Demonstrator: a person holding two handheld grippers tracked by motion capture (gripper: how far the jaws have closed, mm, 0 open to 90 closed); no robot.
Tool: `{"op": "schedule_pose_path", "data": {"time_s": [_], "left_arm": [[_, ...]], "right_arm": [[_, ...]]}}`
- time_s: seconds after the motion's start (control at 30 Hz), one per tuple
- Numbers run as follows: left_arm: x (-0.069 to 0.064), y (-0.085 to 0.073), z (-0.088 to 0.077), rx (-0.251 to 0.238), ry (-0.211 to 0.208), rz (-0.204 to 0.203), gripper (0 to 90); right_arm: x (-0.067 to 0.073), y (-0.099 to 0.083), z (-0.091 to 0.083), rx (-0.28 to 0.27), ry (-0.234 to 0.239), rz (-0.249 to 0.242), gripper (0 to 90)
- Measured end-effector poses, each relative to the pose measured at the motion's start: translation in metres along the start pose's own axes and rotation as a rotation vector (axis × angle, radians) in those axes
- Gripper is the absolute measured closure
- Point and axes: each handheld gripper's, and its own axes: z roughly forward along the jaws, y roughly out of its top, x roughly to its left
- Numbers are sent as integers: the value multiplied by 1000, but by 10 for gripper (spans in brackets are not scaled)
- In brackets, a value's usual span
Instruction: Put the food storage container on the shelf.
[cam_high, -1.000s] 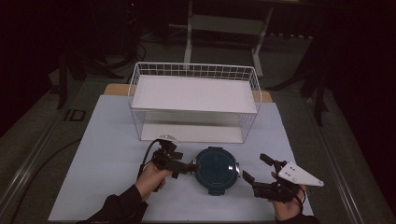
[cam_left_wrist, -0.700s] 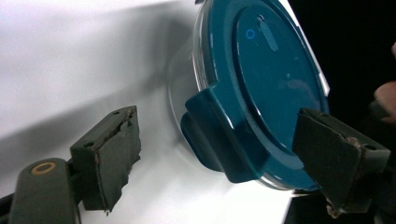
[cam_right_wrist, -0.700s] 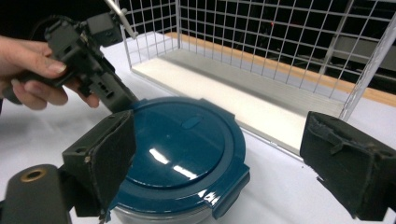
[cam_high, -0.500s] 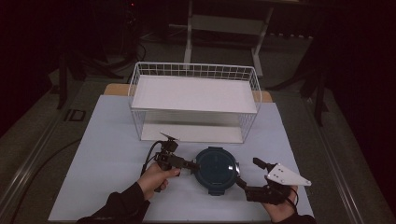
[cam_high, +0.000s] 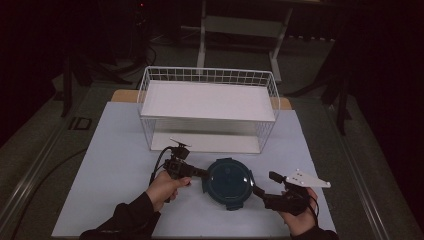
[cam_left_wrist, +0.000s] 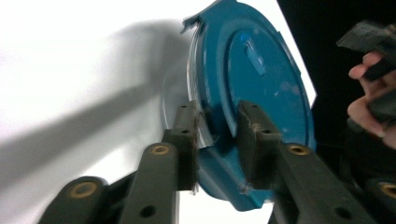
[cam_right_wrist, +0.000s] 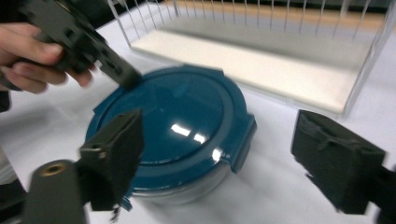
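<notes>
On the left, the left gripper (cam_high: 202, 173) is reaching rightward from the person's left hand (cam_high: 165, 186), and its fingers (cam_left_wrist: 184, 135) have just been closing, with the rim of the blue lidded container (cam_high: 228, 181) between them. In the left gripper view one pad is lying against the clear wall under the lid and the other is pressing on the lid's top, so the fingers are grasping the container's left edge. The container is sitting on the white counter (cam_high: 115, 165), just in front of the white wire basket (cam_high: 210, 107). No label or writing can be read on the lid (cam_right_wrist: 173, 119). On the right, the right gripper (cam_high: 264, 184) is pointing at the container's right side, its fingers (cam_right_wrist: 114, 151) standing spread wide and released, closing slightly, not touching it.
</notes>
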Motion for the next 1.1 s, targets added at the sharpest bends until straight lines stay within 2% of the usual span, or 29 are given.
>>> {"op": "schedule_pose_path", "data": {"time_s": [0.03, 0.07, 0.13, 0.17, 0.2, 0.23, 0.3, 0.33, 0.4, 0.47, 0.53, 0.63, 0.7, 0.77, 0.87, 0.93, 1.0, 1.07, 1.1], "left_arm": [[-3, 1, 1, 6, 22, -6, 708], [-3, 1, 1, 9, 24, -10, 707], [-1, 0, 1, 8, 6, -20, 688], [1, -3, 1, -9, -14, -45, 650], [4, -5, 1, -13, -25, -75, 563], [7, -8, 1, -14, -42, -117, 559], [14, -14, 3, -1, -76, -188, 476], [17, -17, 4, 10, -99, -218, 472], [21, -21, 10, 42, -152, -252, 455], [19, -24, 16, 78, -210, -256, 460], [17, -24, 16, 72, -196, -242, 463], [18, -25, 16, 64, -200, -228, 486], [15, -25, 15, 51, -199, -203, 491], [11, -23, 15, 41, -190, -159, 498], [4, -22, 13, 40, -186, -98, 519], [-1, -22, 12, 43, -181, -51, 526], [-3, -23, 11, 48, -181, -24, 530], [-4, -23, 10, 48, -187, -9, 535], [-4, -23, 10, 51, -189, 5, 539]], "right_arm": [[-3, 0, 2, 15, 16, 26, 182], [-5, 0, 4, 30, 23, 53, 182], [-8, -1, 7, 45, 24, 63, 182], [-7, -2, 7, 47, 22, 60, 182], [-7, -3, 8, 48, 25, 59, 182], [-7, -3, 8, 51, 27, 54, 182], [-6, -4, 8, 51, 23, 51, 181], [-7, -4, 7, 51, 28, 57, 181], [-7, -4, 7, 44, 28, 63, 181], [-6, -3, 7, 40, 29, 66, 182], [-6, -3, 7, 44, 31, 75, 182], [-8, -3, 8, 53, 36, 89, 185], [-10, -4, 9, 62, 53, 111, 211], [-13, -4, 11, 73, 72, 145, 216], [-20, -5, 13, 96, 122, 217, 247], [-27, -8, 15, 107, 175, 294, 286], [-34, -12, 16, 117, 208, 360, 317], [-38, -15, 17, 135, 231, 408, 342], [-39, -16, 18, 149, 243, 417, 363]]}}
